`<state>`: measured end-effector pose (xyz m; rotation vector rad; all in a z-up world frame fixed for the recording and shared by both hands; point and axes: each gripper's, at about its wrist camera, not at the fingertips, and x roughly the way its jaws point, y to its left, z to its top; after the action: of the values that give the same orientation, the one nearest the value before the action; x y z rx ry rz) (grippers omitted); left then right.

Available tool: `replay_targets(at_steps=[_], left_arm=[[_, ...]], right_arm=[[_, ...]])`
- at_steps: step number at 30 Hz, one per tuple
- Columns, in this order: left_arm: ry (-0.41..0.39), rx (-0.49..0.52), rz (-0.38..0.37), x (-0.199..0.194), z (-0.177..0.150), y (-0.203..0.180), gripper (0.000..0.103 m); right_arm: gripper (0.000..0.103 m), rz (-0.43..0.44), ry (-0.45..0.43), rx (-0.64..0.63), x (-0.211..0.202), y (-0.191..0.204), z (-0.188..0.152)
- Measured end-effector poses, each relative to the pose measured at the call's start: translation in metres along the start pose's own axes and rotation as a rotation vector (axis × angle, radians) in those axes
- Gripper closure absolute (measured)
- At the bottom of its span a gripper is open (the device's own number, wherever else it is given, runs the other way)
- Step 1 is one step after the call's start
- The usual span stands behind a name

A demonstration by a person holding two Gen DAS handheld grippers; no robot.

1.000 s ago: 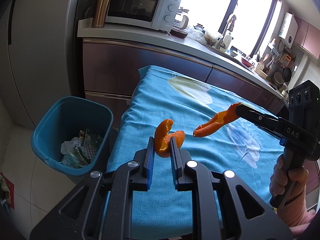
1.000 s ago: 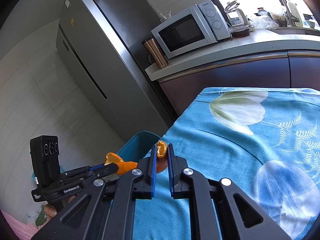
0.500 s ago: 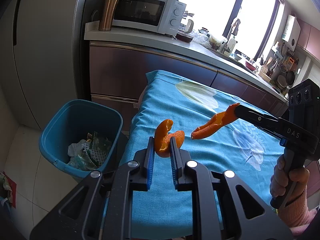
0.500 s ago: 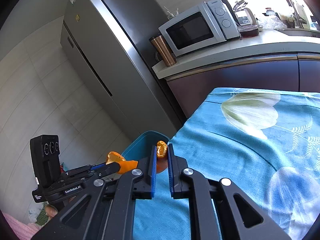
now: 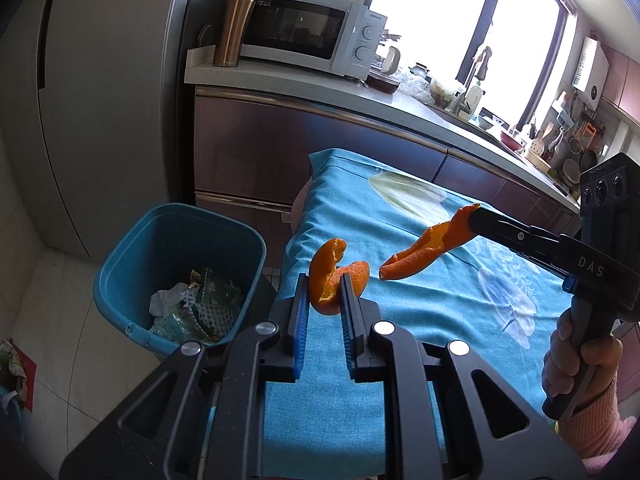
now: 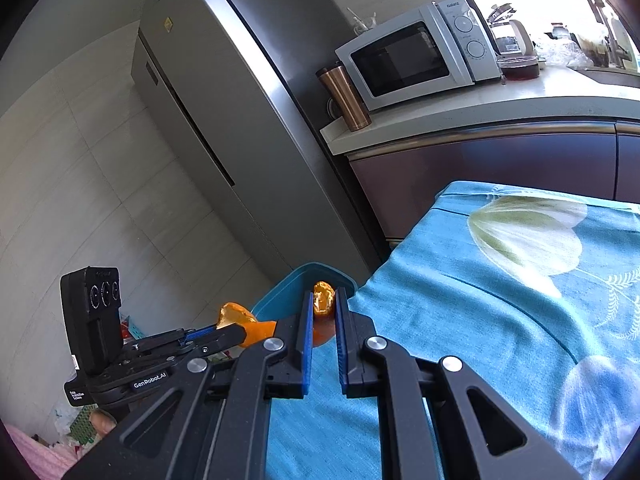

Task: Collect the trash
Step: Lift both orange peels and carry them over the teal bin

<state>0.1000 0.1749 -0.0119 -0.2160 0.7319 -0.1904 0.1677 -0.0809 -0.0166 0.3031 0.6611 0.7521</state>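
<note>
Orange peel [image 5: 332, 280] sits pinched in the left gripper [image 5: 324, 300], a second peel strip [image 5: 428, 248] clamped by the right gripper [image 6: 322, 312]; both hang over the tablecloth [image 5: 420, 304] edge, probably for dropping into the blue bin [image 5: 120, 276] beside it, already holding trash.

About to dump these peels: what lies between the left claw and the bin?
Left wrist view: only the tablecloth edge and open floor between the left claw, shut on its orange peel, and the blue bin.
</note>
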Motion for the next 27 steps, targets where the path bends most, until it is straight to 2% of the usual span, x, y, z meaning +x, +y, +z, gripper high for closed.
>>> replay_targets(at_steps=[27], left_arm=[[-0.013,-0.051,0.064,-0.003,0.007,0.036,0.088]], right_arm=[[0.094,0.037,0.041,-0.056,0.042,0.029,0.01]])
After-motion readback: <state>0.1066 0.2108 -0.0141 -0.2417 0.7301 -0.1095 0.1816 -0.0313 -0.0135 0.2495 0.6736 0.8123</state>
